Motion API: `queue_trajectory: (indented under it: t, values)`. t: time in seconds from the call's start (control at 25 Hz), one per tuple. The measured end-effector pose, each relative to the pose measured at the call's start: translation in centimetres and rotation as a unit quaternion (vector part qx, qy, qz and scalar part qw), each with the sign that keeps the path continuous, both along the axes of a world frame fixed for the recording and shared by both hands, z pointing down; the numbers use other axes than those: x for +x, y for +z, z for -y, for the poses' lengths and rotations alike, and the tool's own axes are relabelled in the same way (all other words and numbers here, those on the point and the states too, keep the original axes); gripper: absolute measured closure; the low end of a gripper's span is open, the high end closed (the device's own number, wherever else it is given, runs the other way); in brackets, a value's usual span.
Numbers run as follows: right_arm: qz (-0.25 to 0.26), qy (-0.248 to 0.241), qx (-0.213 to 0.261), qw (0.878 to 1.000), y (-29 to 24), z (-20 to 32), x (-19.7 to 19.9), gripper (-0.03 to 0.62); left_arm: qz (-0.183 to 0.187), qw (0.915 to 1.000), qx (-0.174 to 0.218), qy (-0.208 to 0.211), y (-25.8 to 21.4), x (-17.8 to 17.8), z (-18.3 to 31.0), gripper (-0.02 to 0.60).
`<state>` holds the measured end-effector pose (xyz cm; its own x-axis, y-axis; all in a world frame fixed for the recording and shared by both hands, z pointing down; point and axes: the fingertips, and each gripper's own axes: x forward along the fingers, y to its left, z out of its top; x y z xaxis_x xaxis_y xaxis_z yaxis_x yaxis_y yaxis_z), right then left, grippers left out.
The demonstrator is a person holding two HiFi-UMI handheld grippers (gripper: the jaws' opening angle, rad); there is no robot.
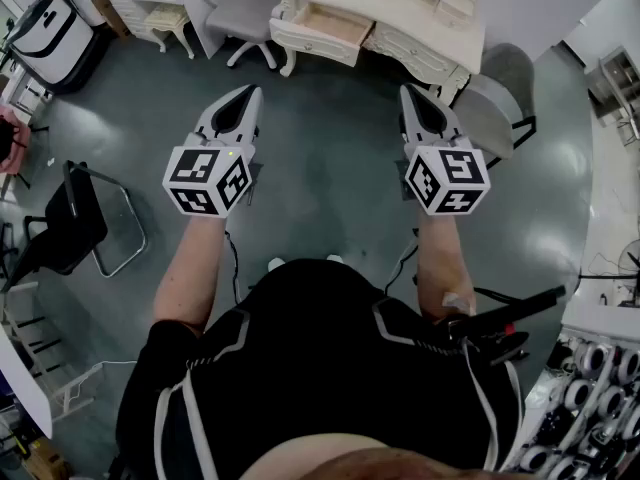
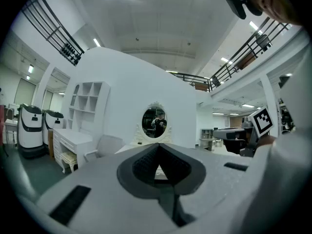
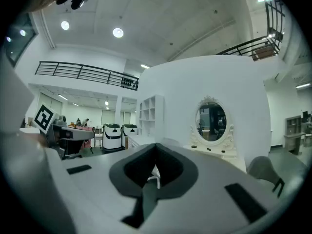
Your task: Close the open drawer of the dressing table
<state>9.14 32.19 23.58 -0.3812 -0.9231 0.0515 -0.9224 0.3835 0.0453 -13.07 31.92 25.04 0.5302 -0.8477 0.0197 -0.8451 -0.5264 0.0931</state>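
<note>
The cream dressing table (image 1: 425,13) stands at the far side of the grey floor, and its left drawer (image 1: 325,25) is pulled out and open. I hold both grippers out in front of me, well short of the table, with floor between. The left gripper (image 1: 251,92) has its jaws together and holds nothing. The right gripper (image 1: 407,91) is shut and empty too. Over the closed left gripper (image 2: 157,146) I see the table's oval mirror (image 2: 154,122). Beyond the closed right gripper (image 3: 156,146) the same mirror (image 3: 211,122) appears to the right.
A grey office chair (image 1: 246,15) stands just left of the open drawer, and another grey chair (image 1: 497,98) stands right of the table. A black folding chair (image 1: 72,218) is on my left. A white stool (image 1: 168,20) and white machines (image 1: 50,30) sit far left.
</note>
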Motion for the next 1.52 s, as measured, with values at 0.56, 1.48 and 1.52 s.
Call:
queue_trajectory:
  t: [0.56, 1.48, 1.52]
  values:
    - [0.007, 0.010, -0.003, 1.000, -0.9, -0.1, -1.0, 0.589, -0.008, 0.9994, -0.024, 0.024, 0.0, -0.6, -0.1, 0.577]
    - [0.005, 0.011, 0.005, 1.000, -0.2, 0.8, -7.9, 0.589, 0.008, 0.9999, -0.005, -0.004, 2.0, -8.6, 1.9, 0.577]
    - [0.003, 0.010, 0.006, 1.000, -0.2, 1.5, -7.7, 0.589, 0.007, 0.9999, -0.005, -0.008, 2.0, -8.6, 2.5, 0.577]
